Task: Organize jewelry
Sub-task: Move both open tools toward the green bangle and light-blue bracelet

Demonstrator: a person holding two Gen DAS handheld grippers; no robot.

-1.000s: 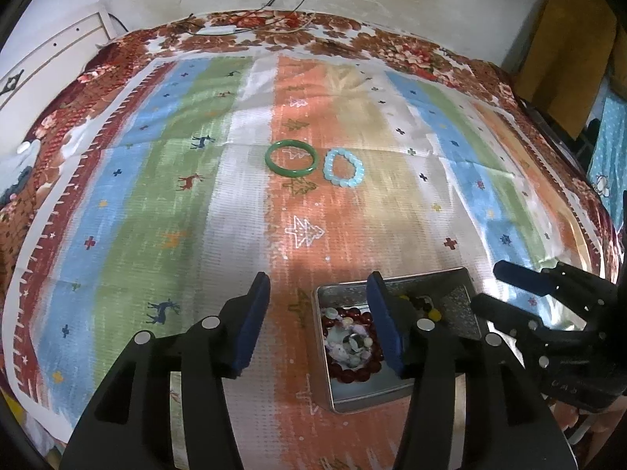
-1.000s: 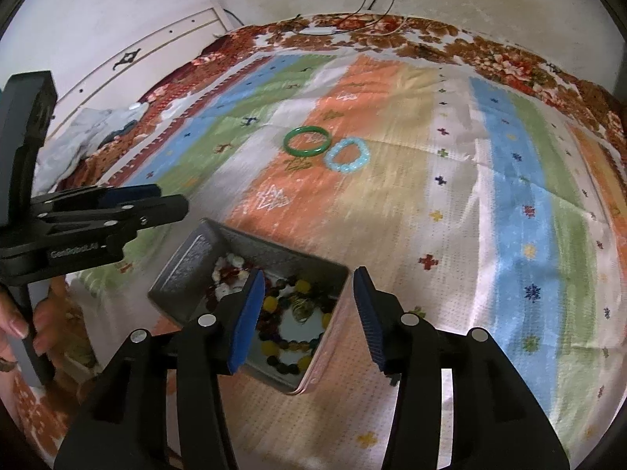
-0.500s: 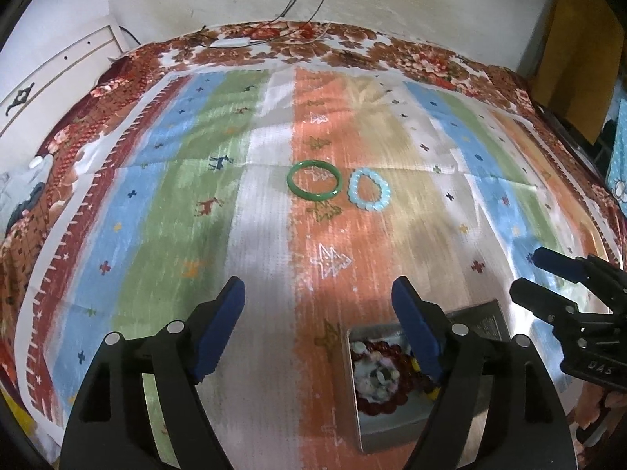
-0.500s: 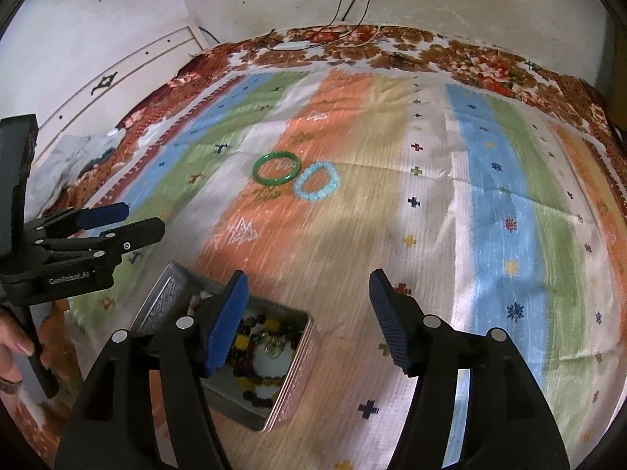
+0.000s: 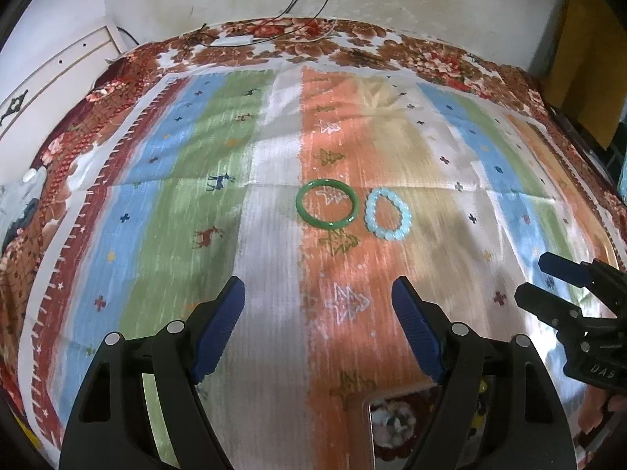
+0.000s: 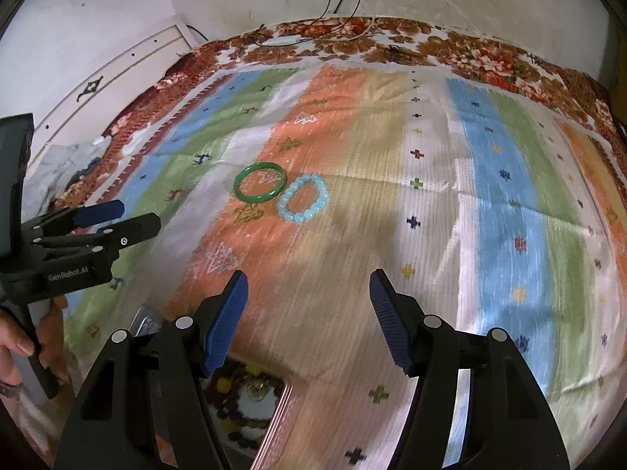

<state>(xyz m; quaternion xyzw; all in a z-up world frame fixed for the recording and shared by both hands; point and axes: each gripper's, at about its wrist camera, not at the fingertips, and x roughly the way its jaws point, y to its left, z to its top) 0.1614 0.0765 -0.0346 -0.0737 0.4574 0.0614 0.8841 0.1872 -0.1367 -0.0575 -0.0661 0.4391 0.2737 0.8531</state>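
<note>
A green bangle (image 5: 327, 205) and a pale blue bead bracelet (image 5: 388, 214) lie side by side on the striped cloth, ahead of both grippers. They also show in the right wrist view, bangle (image 6: 260, 187) and bracelet (image 6: 302, 203). A metal tin (image 5: 395, 427) holding several bead bracelets sits at the bottom edge, partly hidden behind my fingers; it shows in the right wrist view too (image 6: 250, 403). My left gripper (image 5: 318, 329) is open and empty above the cloth. My right gripper (image 6: 307, 321) is open and empty, and appears at the right of the left view (image 5: 544, 278).
The striped cloth (image 5: 176, 203) covers a bed with a floral border. A white cable and adapter (image 5: 235, 40) lie at the far edge by the wall. White furniture (image 5: 47, 78) stands at the left. A brown cabinet (image 5: 580, 62) stands at the right.
Both grippers have moved forward from over the tin toward the two bracelets; the tin has slid to the bottom edge of both views. Both stay open.
</note>
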